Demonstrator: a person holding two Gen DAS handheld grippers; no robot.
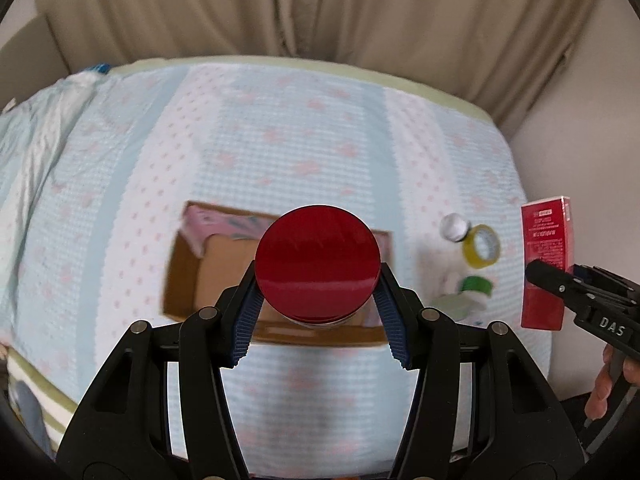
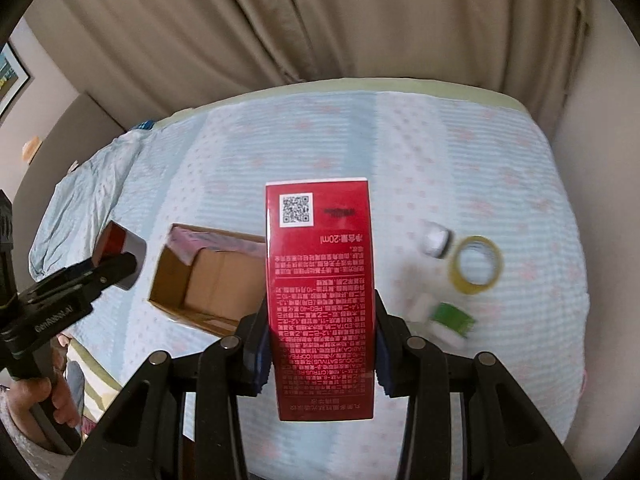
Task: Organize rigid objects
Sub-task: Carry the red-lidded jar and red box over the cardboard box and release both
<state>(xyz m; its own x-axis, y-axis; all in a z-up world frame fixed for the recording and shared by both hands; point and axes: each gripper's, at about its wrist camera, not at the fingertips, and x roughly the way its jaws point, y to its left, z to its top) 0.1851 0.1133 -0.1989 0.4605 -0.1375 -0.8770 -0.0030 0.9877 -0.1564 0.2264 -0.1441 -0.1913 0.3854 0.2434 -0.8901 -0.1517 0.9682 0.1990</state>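
My left gripper (image 1: 318, 280) is shut on a jar with a round red lid (image 1: 317, 261) and holds it above the open cardboard box (image 1: 192, 264) on the bed. The jar also shows in the right wrist view (image 2: 120, 248), held to the left of the box (image 2: 208, 280). My right gripper (image 2: 320, 320) is shut on a tall red carton (image 2: 320, 288) with a QR code and white print, held upright above the bed to the right of the box. The carton shows at the right edge of the left wrist view (image 1: 546, 260).
A yellow tape roll (image 2: 476, 266), a small white bottle (image 2: 436, 242) and a green-and-white item (image 2: 448, 320) lie on the light blue bedspread (image 2: 400, 152) right of the box. Beige curtains (image 2: 320, 20) hang behind the bed. A wall stands at the right.
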